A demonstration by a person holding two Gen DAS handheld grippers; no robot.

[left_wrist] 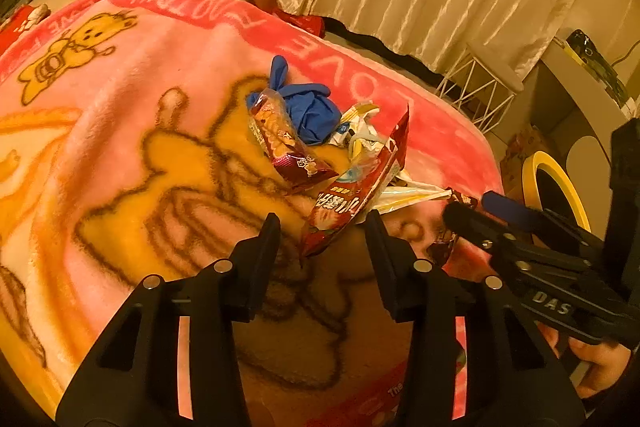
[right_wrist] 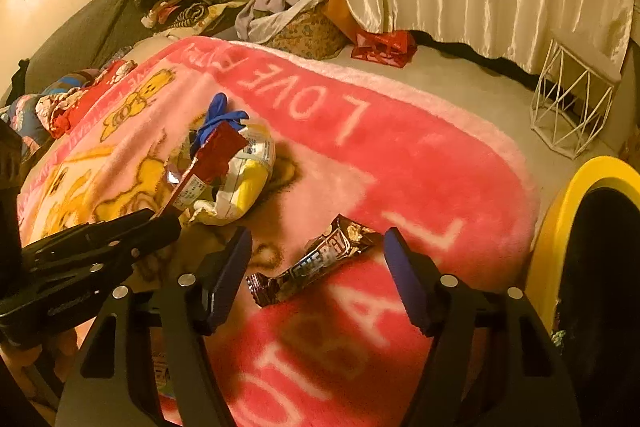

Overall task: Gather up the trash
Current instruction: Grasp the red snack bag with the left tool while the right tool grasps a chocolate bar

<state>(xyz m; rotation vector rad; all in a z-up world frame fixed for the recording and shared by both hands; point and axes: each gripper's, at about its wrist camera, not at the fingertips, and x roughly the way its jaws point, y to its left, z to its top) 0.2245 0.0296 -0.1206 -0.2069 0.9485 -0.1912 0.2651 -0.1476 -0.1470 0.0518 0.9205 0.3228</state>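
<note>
Spread wide, the right gripper is held low over a pink fleece blanket printed with yellow bears and pale lettering, which is seen beneath both grippers. To the right of the right gripper, a bin with a yellow rim is seen at the blanket's edge. Ahead and to the left, a heap of trash is piled: a crumpled blue glove, a white-and-yellow crumpled packet and a long red snack wrapper with white characters. The left gripper is likewise spread, and the near end of the red wrapper is seen between its fingers, ungripped. A brown candy-bar wrapper, glossy and crinkled with white lettering, is lain flat on the blanket directly between the right gripper's blue-padded fingers, untouched by either.
</note>
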